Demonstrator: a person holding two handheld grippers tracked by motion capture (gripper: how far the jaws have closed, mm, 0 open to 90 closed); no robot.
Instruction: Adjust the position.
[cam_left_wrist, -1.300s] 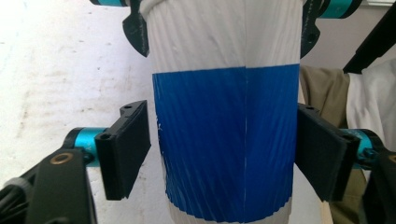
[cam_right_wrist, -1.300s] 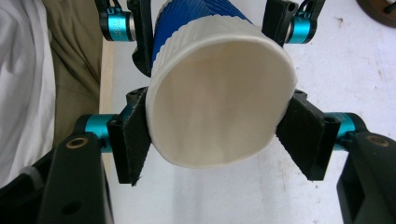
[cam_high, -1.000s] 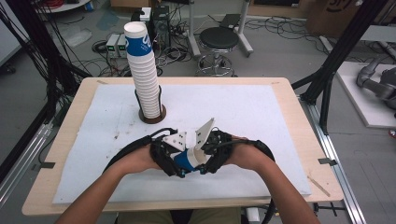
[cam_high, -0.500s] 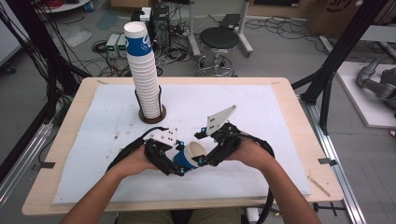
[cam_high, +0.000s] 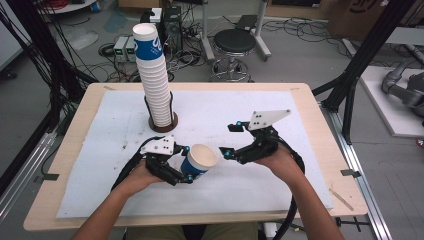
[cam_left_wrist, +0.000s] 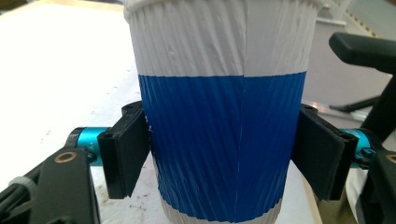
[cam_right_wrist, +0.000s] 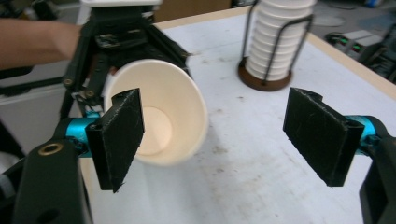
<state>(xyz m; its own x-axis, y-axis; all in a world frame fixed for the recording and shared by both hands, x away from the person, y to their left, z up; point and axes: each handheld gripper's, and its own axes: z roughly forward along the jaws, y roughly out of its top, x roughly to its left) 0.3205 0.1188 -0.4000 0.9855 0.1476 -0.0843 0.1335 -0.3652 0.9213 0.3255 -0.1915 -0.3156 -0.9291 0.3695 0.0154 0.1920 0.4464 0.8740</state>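
The left tool (cam_high: 186, 167) has the blue-and-white paper cup (cam_high: 199, 161) between its pads at the blue band, pads against both sides, jaws just easing wider yet gripping. The cup is tipped, open mouth turned right, low over the near middle of the white surface (cam_high: 300, 190). The right tool (cam_high: 229, 140) hangs just right of the rim, jaws apart, nothing between them. Far left stands the tall cup stack (cam_high: 154, 80) in its wire holder (cam_high: 163, 122).
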